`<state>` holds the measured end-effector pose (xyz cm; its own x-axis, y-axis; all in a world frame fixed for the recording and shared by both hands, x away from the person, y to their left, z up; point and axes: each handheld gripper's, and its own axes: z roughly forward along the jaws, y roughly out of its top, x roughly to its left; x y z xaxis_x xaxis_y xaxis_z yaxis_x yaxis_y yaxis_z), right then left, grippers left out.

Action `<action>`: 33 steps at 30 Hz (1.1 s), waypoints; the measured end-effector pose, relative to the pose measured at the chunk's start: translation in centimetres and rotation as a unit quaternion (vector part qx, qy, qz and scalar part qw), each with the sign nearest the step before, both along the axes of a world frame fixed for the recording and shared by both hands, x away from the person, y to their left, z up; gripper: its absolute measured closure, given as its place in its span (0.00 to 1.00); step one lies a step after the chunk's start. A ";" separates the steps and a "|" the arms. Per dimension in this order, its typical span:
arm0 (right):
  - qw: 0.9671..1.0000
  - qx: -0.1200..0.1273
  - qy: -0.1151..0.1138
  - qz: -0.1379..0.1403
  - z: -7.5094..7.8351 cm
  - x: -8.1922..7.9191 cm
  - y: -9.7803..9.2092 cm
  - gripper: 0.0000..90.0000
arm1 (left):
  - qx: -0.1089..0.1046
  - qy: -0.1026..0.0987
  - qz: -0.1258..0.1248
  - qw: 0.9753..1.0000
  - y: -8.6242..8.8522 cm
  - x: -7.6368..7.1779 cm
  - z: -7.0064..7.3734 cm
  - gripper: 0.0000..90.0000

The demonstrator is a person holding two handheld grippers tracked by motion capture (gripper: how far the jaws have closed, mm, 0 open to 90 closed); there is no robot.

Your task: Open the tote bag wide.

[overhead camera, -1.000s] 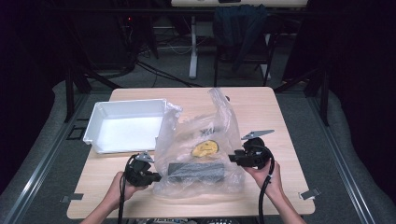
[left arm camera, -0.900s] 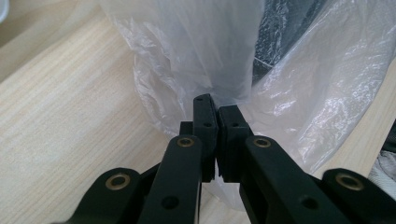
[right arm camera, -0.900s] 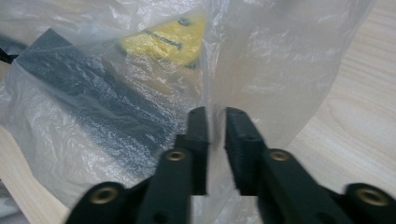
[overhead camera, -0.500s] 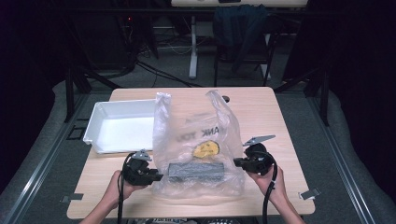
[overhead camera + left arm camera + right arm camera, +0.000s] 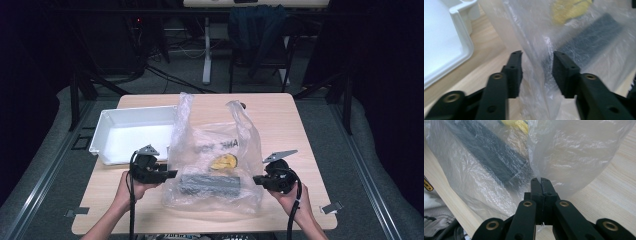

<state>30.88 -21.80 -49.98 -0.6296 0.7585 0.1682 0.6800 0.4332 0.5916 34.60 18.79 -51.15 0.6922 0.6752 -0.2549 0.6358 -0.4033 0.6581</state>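
Table (image 5: 300, 125) carries a white tray (image 5: 107, 131) at its left and a clear plastic bag (image 5: 212, 165) near the front edge, holding a dark block (image 5: 210, 185) and something yellow (image 5: 223, 161); right gripper (image 5: 540, 180) is clamped on a fold of the bag, seemingly anchoring it; left gripper (image 5: 537, 72) stands with jaws apart around the opposite side's film, probably ready to pinch.
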 end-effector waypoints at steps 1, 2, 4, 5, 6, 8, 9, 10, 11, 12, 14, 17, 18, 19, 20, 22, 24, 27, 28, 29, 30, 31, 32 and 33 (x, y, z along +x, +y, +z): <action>1.000 0.001 0.005 0.003 0.0 -0.1 0.0 1.00 | 0.003 -0.002 0.003 1.000 -0.3 0.1 -0.2 0.75; 1.000 -0.001 0.006 0.003 0.0 -0.1 0.1 1.00 | 0.008 -0.003 -0.001 1.000 -0.5 0.0 -0.2 0.79; 1.000 -0.008 0.004 0.009 0.0 -0.2 0.1 1.00 | 0.014 -0.002 -0.012 1.000 -0.6 -0.3 -0.3 0.90; 1.000 -0.007 0.005 0.012 -0.1 -0.4 0.1 1.00 | 0.016 -0.002 -0.018 1.000 -0.7 -0.5 -0.4 0.94; 1.000 -0.015 0.008 0.015 -0.1 -0.4 0.1 1.00 | 0.019 -0.003 -0.021 1.000 -0.8 -0.8 -0.6 0.96; 0.999 -0.022 0.014 0.021 -0.4 -0.5 0.2 1.00 | 0.034 -0.003 -0.036 0.999 -0.7 -1.4 -0.8 0.98; 0.999 -0.027 0.016 0.025 -0.5 -0.4 0.3 1.00 | 0.036 -0.001 -0.037 0.999 -0.7 -1.7 -0.8 0.99; 0.999 -0.028 0.018 0.026 -0.6 -0.4 0.3 1.00 | 0.039 0.003 -0.043 0.998 -0.6 -2.0 -0.9 0.99; 0.999 -0.033 0.020 0.030 -0.8 -0.4 0.4 1.00 | 0.046 0.006 -0.048 0.998 -0.4 -2.3 -1.0 0.99; 0.999 -0.036 0.026 0.030 -1.0 -0.3 0.5 1.00 | 0.050 0.008 -0.052 0.997 -0.3 -2.4 -1.2 0.99; 0.998 -0.037 0.031 0.031 -1.3 -0.2 0.7 1.00 | 0.052 0.018 -0.055 0.997 -0.3 -2.6 -1.5 0.99; 0.998 -0.045 0.042 0.032 -1.7 0.2 0.8 1.00 | 0.055 0.029 -0.063 0.996 -0.4 -2.6 -1.9 0.99; 0.997 -0.047 0.044 0.031 -1.9 0.3 0.9 1.00 | 0.055 0.029 -0.063 0.996 -0.4 -2.6 -1.9 0.99; 0.997 -0.050 0.046 0.033 -2.0 0.5 1.1 1.00 | 0.058 0.032 -0.067 0.996 -0.6 -2.7 -2.1 0.99; 0.997 -0.054 0.051 0.036 -2.2 0.5 1.2 1.00 | 0.062 0.036 -0.074 0.995 -0.8 -2.9 -2.2 0.99; 0.996 -0.054 0.053 0.038 -2.3 0.6 1.3 1.00 | 0.065 0.039 -0.080 0.994 -1.0 -3.0 -2.3 0.99; 0.996 -0.059 0.059 0.040 -2.4 0.5 1.3 1.00 | 0.067 0.042 -0.085 0.993 -1.2 -3.1 -2.5 0.99; 0.996 -0.054 0.063 0.039 -2.2 0.3 1.1 1.00 | 0.066 0.042 -0.088 0.993 -1.3 -3.2 -2.5 1.00; 0.996 -0.053 0.064 0.041 -2.1 0.3 0.9 1.00 | 0.065 0.043 -0.088 0.993 -1.3 -3.2 -2.5 0.99; 0.996 -0.046 0.064 0.037 -2.2 0.2 0.9 1.00 | 0.065 0.043 -0.089 0.993 -1.3 -3.2 -2.5 0.99; 0.996 -0.047 0.066 0.038 -2.2 0.3 0.8 1.00 | 0.065 0.043 -0.089 0.993 -1.3 -3.2 -2.5 0.99; 0.995 -0.056 0.069 0.040 -2.2 0.4 0.9 1.00 | 0.069 0.040 -0.088 0.993 -1.4 -3.2 -2.5 0.99; 0.995 -0.053 0.068 0.040 -2.4 0.4 1.0 1.00 | 0.068 0.040 -0.088 0.993 -1.5 -3.1 -2.6 0.99; 0.995 -0.063 0.066 0.039 -2.5 0.6 1.1 1.00 | 0.068 0.037 -0.087 0.993 -1.6 -3.1 -2.6 0.99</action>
